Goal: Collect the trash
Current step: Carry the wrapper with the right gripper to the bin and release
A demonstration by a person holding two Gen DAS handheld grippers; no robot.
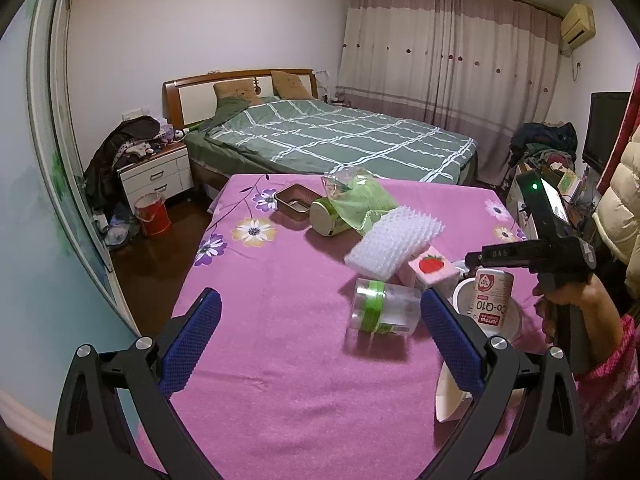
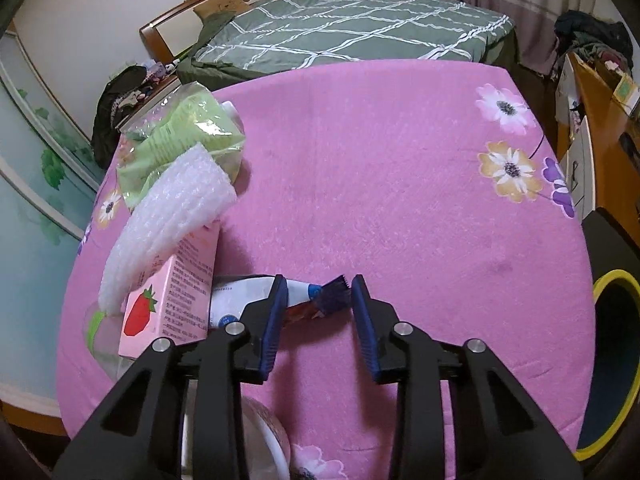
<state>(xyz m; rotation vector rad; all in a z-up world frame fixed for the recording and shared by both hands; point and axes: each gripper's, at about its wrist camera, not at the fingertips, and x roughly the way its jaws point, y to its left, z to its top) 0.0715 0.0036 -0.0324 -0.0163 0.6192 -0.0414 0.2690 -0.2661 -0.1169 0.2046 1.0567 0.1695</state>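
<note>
Bare pink cloth (image 2: pixel 400 168) open from twelve to three o'clock, carton (image 2: pixel 168 300), foam (image 2: pixel 168 216) and green bag (image 2: pixel 180 140) crowding nine to eleven, yellow-rimmed bin (image 2: pixel 612 360) at four.

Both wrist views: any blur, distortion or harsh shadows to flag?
Left wrist view: strong fisheye bend in the wall, dark corners, white foam sheet slightly smeared. Right wrist view: same bend, soft shadow under the pink carton, wrapper in the right claw blurry.

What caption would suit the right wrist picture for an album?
Right hand-held gripper poised, jaws apart, around a crumpled wrapper on the pink flowered cloth, beside a strawberry carton.
</note>
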